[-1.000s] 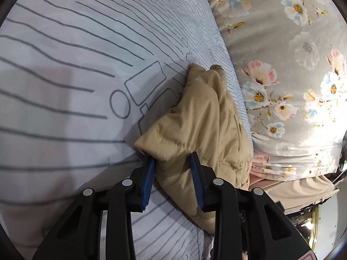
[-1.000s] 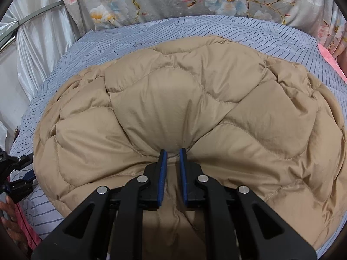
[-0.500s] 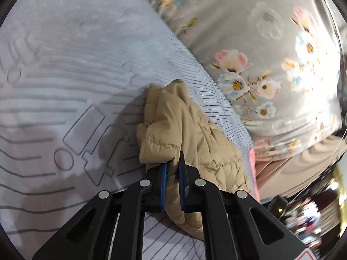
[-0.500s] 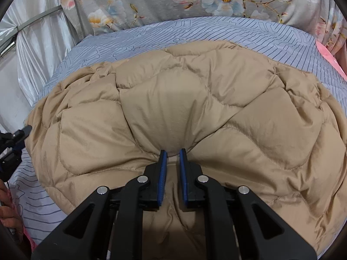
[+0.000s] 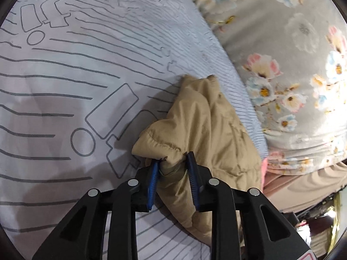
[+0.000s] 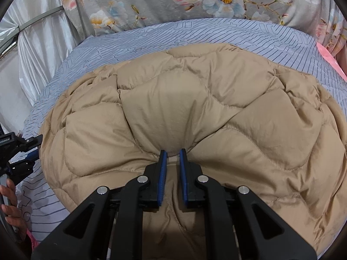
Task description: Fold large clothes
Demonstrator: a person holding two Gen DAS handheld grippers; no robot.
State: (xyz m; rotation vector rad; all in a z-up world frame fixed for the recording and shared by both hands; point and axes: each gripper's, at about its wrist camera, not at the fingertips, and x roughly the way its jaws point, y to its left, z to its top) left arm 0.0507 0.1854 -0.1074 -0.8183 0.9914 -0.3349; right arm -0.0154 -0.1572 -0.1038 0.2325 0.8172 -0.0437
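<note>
A tan quilted puffer jacket [image 6: 195, 108] lies spread over a bed with a striped grey-blue sheet [image 6: 238, 32]. My right gripper [image 6: 172, 158] is shut on a pinched fold at the jacket's near edge. In the left wrist view a bunched end of the jacket [image 5: 206, 125] rests on the sheet [image 5: 86, 65]. My left gripper [image 5: 172, 164] has that bunch between its blue pads, and its jaws are opening and stand well apart. The left gripper [image 6: 28, 149] also shows at the left edge of the right wrist view, at the jacket's side.
A grey floral cloth [image 5: 292, 65] hangs along the bed's far side, also seen as floral cloth [image 6: 195, 0]. A silvery curtain [image 6: 39, 43] stands at the left. A pink edge [image 6: 327, 54] shows at the bed's right. A person's hand [image 6: 10, 205] is at the lower left.
My left gripper closed tight on the jacket's bunched end, then widened again while shifting and rising a little. The right gripper has kept still on its fold.
</note>
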